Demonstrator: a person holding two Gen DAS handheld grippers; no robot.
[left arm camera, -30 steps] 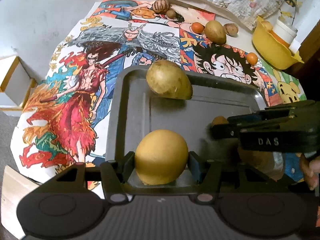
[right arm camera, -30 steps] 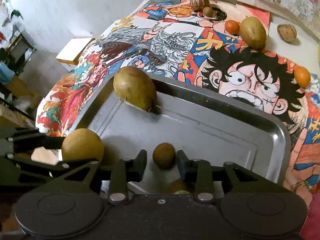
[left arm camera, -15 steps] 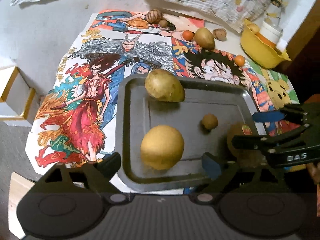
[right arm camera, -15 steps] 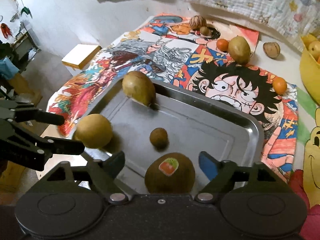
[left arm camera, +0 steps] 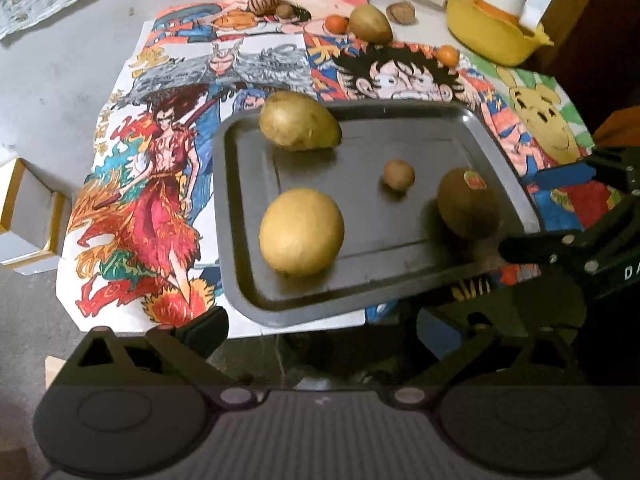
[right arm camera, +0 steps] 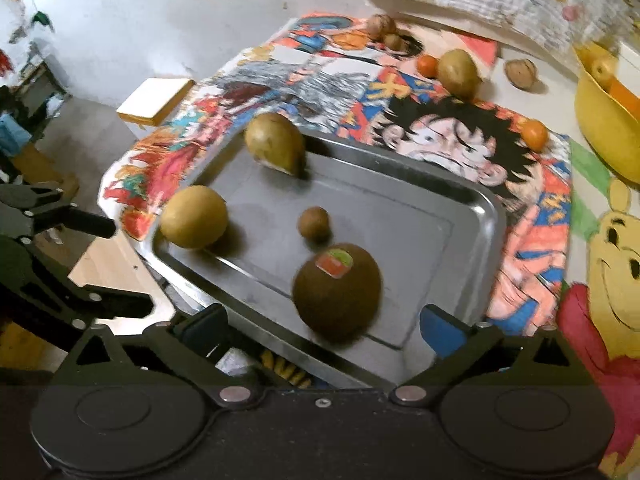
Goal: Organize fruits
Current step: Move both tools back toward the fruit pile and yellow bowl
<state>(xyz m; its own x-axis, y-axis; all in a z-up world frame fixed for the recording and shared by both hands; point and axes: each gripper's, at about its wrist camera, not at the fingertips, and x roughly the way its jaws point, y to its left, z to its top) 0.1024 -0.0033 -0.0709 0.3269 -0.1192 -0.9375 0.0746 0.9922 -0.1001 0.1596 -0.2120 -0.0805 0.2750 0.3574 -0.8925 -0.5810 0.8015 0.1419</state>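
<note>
While both grippers are held above the near edge of the metal tray (left arm camera: pixel 496 160), nothing is gripped by either. The left gripper (left arm camera: pixel 316 322) has just been opened to its full spread, and no fruit is found between its fingers; the round yellow fruit (left arm camera: pixel 301 231) is seen lying free on the tray, just beyond them at 12 o'clock. The right gripper (right arm camera: pixel 324 320) has likewise just been opened wide; the brown kiwi (right arm camera: pixel 337 291) with a sticker is seen between its fingers in that view, with clear gaps on both sides, so it is not pressed by the pads.

Four fruits are held by the tray. On the tray, as seen from the left wrist, the oval yellow-green fruit (left arm camera: pixel 299 121) is placed at 11 o'clock against the far rim, the round yellow fruit at 8 o'clock, the small brown fruit (left arm camera: pixel 399 175) just right of centre, and the kiwi at 3 o'clock.

Beyond the tray, on the cartoon-printed cloth (left arm camera: pixel 168 168), more fruits are left: another oval fruit (left arm camera: pixel 370 24) with a small orange one (left arm camera: pixel 336 24) beside it. A yellow bowl (left arm camera: pixel 492 36) is seen at 1 o'clock.
</note>
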